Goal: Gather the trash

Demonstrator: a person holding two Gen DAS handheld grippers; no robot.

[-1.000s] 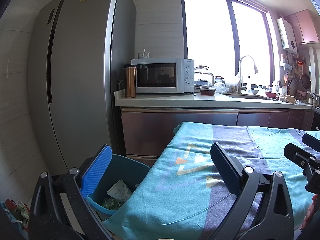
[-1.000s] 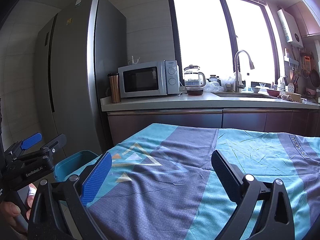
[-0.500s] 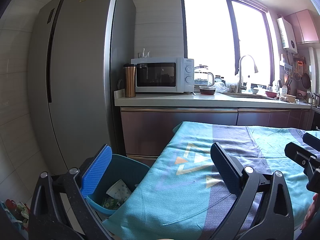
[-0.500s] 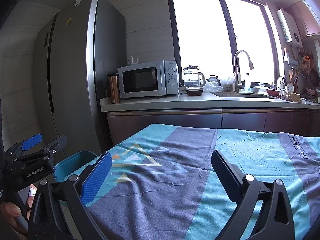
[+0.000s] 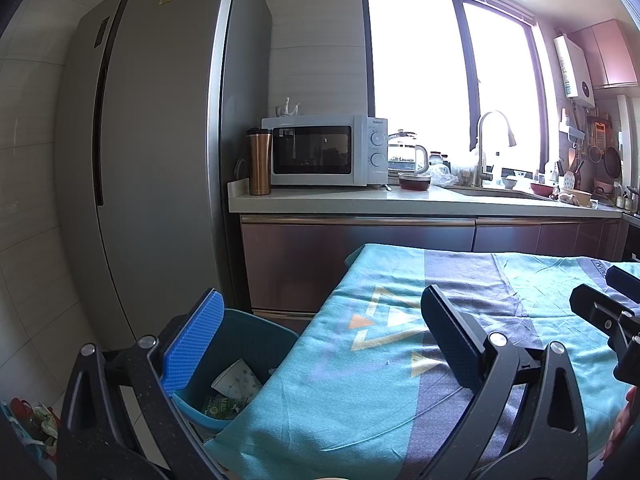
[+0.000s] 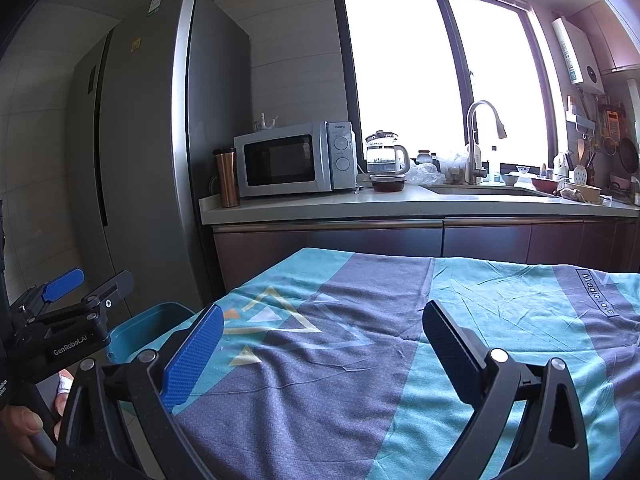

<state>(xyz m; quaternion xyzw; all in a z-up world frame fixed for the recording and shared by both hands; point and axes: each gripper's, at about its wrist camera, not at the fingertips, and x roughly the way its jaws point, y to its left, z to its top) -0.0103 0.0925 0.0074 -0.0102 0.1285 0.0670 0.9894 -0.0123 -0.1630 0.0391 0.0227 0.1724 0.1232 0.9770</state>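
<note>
A teal trash bin (image 5: pixel 256 340) stands on the floor at the table's left end, with a white paper cup (image 5: pixel 237 380) and a green wrapper (image 5: pixel 222 405) inside. Its rim also shows in the right wrist view (image 6: pixel 148 328). My left gripper (image 5: pixel 320 344) is open and empty, held over the table's left edge beside the bin. My right gripper (image 6: pixel 320 344) is open and empty above the cloth-covered table (image 6: pixel 500 312). The left gripper also shows in the right wrist view (image 6: pixel 86 286), at the left.
A grey fridge (image 5: pixel 160 160) stands behind the bin. A counter (image 5: pixel 400 200) carries a microwave (image 5: pixel 324 150), a copper tumbler (image 5: pixel 260 162), a kettle and a sink. Some wrappers lie on the floor at the far left (image 5: pixel 32 424).
</note>
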